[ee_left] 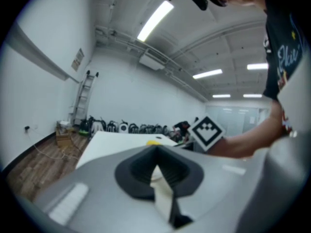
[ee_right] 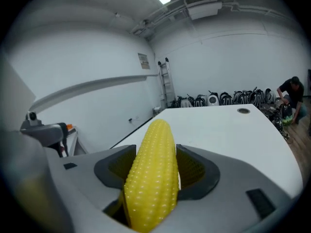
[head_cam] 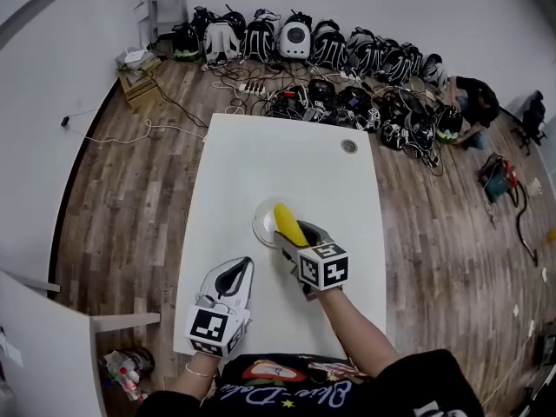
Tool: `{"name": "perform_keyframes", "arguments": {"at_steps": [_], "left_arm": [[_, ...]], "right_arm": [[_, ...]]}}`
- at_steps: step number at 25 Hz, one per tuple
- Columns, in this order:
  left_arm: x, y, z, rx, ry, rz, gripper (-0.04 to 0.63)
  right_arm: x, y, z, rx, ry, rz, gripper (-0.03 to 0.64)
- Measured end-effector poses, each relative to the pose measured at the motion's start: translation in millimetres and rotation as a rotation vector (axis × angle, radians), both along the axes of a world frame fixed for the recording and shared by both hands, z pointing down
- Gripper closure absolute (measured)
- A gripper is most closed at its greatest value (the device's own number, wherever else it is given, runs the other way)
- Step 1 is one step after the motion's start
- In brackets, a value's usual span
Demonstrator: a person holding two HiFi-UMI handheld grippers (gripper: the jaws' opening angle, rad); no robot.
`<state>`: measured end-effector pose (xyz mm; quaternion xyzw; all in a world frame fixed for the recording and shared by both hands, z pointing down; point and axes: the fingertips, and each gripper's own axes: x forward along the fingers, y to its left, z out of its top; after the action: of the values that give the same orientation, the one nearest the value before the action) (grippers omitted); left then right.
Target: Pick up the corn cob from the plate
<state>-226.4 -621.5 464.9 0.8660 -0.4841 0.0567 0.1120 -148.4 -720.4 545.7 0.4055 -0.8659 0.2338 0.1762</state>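
Observation:
A yellow corn cob [head_cam: 287, 223] is clamped in my right gripper [head_cam: 302, 235], lifted over the small white plate [head_cam: 263, 224] in the middle of the white table [head_cam: 287, 159]. In the right gripper view the corn cob [ee_right: 153, 176] fills the gap between the dark pads [ee_right: 194, 171], pointing forward and up. My left gripper [head_cam: 233, 278] rests near the table's front edge, left of the plate, its jaws closed with nothing between them. In the left gripper view the left gripper [ee_left: 156, 171] looks along the table toward the corn cob [ee_left: 154, 141].
A round grommet [head_cam: 349, 146] sits near the table's far right. Many backpacks [head_cam: 295, 37] and cables line the far wall on the wood floor. A person crouches [head_cam: 473, 102] at the back right. A wooden crate [head_cam: 139, 81] stands at the back left.

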Motion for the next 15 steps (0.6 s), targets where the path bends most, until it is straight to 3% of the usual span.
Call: {"name": "perform_keyframes", "arguments": {"at_steps": [8,15], "left_arm": [[16.7,36.8,-7.2,0.011,-0.07,-0.004,0.595],[36.5,46.0,-7.8,0.007,-0.093,0.022,0.595]], "right_arm": [[19.7,73.6,-85.6,0.163,-0.197,-0.069,0.347],[31.6,98.0,-91.1,0.12,-0.3,-0.076,0.347]]}}
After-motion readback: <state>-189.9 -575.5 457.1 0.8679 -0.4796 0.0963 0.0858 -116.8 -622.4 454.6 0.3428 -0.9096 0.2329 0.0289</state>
